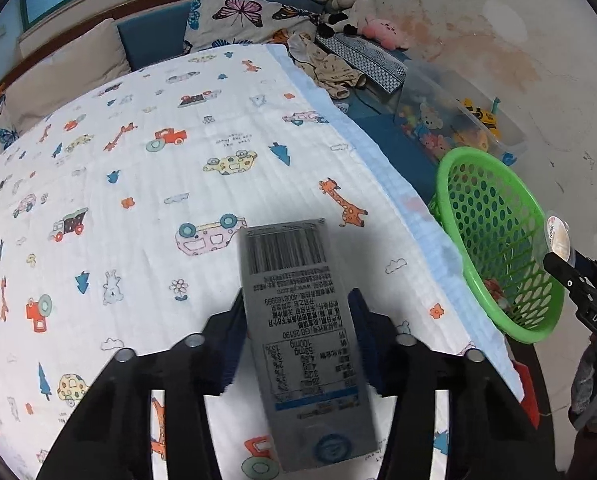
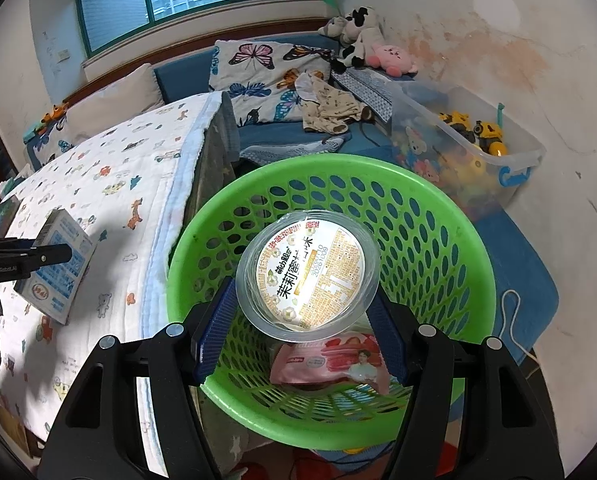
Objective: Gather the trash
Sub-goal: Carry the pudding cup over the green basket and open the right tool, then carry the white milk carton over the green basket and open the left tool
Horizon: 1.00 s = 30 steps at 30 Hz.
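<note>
Two pieces of trash are in play, one per tool. A small drink carton (image 1: 298, 332) lies between the blue pads of the left tool (image 1: 296, 344), over the printed blanket (image 1: 146, 184) on the bed. It is judged to be light and probably empty, with thin card walls that give way under a hard squeeze, so a moderate grip across its narrow sides, near mid-length, is thought best. That is roughly where the pads stand now. The jaws are partly closed on either side of the carton; in the right wrist view the carton (image 2: 60, 264) appears tilted off the blanket against that tool, so it is taken to be gripped, though firm pad contact cannot be fully confirmed.

A round clear plastic cup (image 2: 308, 276) with a printed foil lid is clenched by the right tool (image 2: 302, 320) at its rim, jaws about half open to span it. It is held directly above the green basket (image 2: 438, 216), beside the bed, where a pink wrapper (image 2: 330, 362) already lies. The cup is judged light, smooth and somewhat slippery, with walls that flex, so a grip across the stiffer rim suits it.
</note>
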Each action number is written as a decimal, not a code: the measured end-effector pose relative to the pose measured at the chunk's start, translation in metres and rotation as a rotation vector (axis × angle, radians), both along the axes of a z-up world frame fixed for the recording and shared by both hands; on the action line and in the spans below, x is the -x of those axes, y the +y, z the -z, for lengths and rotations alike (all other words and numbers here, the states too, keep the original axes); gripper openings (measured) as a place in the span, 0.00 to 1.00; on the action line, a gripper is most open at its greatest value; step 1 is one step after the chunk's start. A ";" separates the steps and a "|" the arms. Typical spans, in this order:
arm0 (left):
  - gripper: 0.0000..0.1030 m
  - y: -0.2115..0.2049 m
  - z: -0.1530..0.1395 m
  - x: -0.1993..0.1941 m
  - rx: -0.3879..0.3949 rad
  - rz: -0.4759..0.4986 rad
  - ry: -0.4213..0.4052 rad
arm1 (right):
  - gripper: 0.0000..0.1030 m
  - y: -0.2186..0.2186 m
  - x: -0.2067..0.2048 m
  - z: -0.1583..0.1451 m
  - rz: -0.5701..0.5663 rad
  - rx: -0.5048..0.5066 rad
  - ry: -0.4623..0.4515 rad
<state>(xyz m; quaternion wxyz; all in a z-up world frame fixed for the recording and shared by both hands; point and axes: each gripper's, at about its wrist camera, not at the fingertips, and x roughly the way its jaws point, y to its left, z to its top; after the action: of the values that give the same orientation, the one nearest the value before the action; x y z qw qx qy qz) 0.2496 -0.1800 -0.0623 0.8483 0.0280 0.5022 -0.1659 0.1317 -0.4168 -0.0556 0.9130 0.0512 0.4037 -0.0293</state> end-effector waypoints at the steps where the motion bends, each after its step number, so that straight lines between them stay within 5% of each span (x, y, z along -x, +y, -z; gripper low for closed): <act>1: 0.39 0.000 -0.001 0.001 0.000 -0.002 0.001 | 0.63 -0.001 0.000 0.000 0.001 0.000 0.001; 11: 0.38 -0.014 -0.030 0.008 0.056 0.054 -0.047 | 0.63 -0.017 -0.009 0.009 0.035 0.006 0.027; 30: 0.38 -0.103 -0.068 0.004 0.097 0.212 -0.124 | 0.73 -0.045 -0.006 0.018 0.097 0.000 0.039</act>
<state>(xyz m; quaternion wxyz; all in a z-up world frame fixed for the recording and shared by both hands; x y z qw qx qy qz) 0.2458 -0.2827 0.0057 0.8558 0.0498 0.4342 -0.2767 0.1378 -0.4618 -0.0735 0.9024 0.0704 0.4185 -0.0746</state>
